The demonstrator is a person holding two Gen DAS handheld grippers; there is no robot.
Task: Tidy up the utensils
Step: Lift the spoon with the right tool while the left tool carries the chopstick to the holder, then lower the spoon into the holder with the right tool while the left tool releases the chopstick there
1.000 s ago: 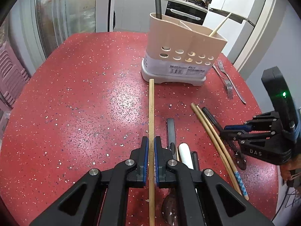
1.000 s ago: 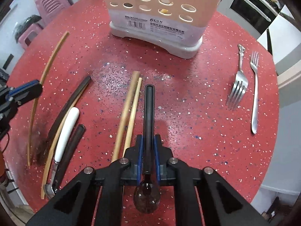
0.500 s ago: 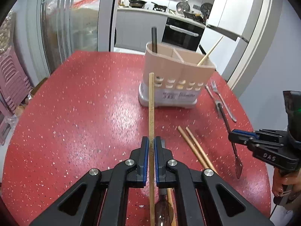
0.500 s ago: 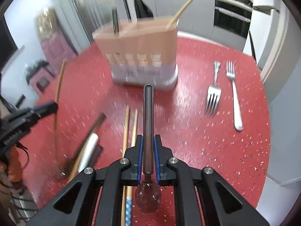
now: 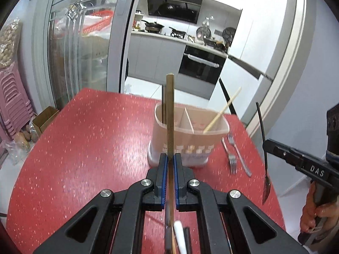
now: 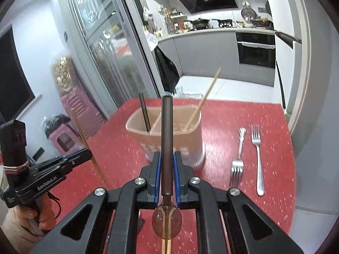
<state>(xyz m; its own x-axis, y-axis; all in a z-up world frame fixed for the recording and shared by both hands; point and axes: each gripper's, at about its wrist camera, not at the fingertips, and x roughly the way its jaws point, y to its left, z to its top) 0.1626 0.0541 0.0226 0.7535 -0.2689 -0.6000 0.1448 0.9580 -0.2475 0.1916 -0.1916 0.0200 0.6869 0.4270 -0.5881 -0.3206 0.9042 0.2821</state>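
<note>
My left gripper [image 5: 168, 158] is shut on a wooden chopstick [image 5: 170, 114], held lifted and pointing up in front of the beige utensil holder [image 5: 190, 139]. My right gripper [image 6: 166, 158] is shut on a dark brown spoon [image 6: 166, 139], handle up and bowl toward the camera, also lifted before the holder [image 6: 169, 135]. The holder has divided compartments; a dark stick stands in its left one and a light chopstick [image 6: 203, 101] leans in its right one. The right gripper and spoon [image 5: 263, 154] show at the right of the left wrist view; the left gripper [image 6: 84, 154] shows at the left of the right wrist view.
Two metal forks [image 6: 257, 154] lie on the red speckled table [image 6: 233, 114] right of the holder. Several utensils, one white-handled [image 5: 179, 232], lie below my left gripper. Pink stools [image 6: 70, 127] and a glass door stand beyond the table's left edge.
Both grippers have risen from the table and tilted up, carrying the chopstick and the spoon; the views now look over the holder into the kitchen.
</note>
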